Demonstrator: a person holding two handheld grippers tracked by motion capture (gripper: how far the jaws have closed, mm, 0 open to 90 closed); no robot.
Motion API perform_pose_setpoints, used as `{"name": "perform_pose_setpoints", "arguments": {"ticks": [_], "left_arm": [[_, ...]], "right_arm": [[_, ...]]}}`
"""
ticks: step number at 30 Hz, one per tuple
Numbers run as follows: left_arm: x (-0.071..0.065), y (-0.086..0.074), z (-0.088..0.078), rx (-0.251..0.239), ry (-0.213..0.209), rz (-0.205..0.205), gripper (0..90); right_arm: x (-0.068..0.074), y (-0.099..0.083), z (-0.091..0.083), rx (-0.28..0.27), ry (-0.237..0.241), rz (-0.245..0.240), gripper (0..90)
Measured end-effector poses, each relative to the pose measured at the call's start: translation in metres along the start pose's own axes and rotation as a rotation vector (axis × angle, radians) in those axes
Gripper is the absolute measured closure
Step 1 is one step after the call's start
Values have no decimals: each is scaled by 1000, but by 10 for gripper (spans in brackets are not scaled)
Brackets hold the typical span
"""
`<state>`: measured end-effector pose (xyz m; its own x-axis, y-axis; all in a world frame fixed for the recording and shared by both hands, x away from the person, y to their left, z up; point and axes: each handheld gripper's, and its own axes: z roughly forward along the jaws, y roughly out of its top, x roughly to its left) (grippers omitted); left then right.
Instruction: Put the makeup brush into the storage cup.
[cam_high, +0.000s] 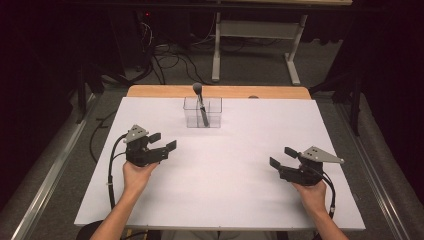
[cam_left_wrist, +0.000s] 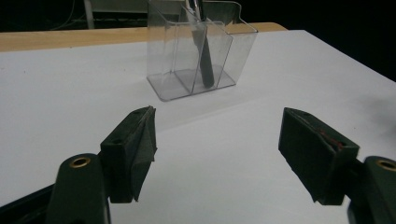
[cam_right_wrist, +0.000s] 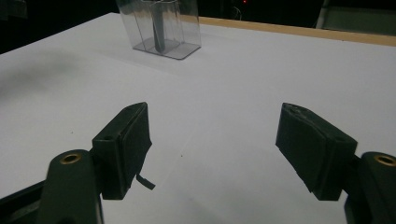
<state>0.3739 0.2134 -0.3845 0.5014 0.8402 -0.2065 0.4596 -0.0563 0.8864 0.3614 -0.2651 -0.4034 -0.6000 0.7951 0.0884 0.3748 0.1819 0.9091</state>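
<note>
Resting apart on the table (cam_high: 225, 175) — left tool (cam_high: 163, 141), right tool (cam_high: 282, 156) — both gaping.

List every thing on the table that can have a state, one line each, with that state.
Left gripper: jaws open, empty, held above the table.
Right gripper: jaws open, empty, held above the table.
Clear container: upright, near the table's far edge.
Microphone: stands leaning in the clear container, head up above its rim.
White table: bare between the grippers.

A white tabletop (cam_high: 225, 190) with a bare wooden strip (cam_high: 150, 91) along its far edge. Beyond it, grey carpet floor (cam_high: 260, 70), a tangle of black cables (cam_high: 165, 60), and the white legs of another table (cam_high: 216, 55).
</note>
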Motion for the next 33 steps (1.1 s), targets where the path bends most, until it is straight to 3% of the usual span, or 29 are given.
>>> {"name": "perform_pose_setpoints", "arguments": {"ticks": [33], "left_arm": [[-9, -17, 6, 6, 12, 16, 276]], "right_arm": [[-1, 0, -1, 0, -5, 0, 277]]}}
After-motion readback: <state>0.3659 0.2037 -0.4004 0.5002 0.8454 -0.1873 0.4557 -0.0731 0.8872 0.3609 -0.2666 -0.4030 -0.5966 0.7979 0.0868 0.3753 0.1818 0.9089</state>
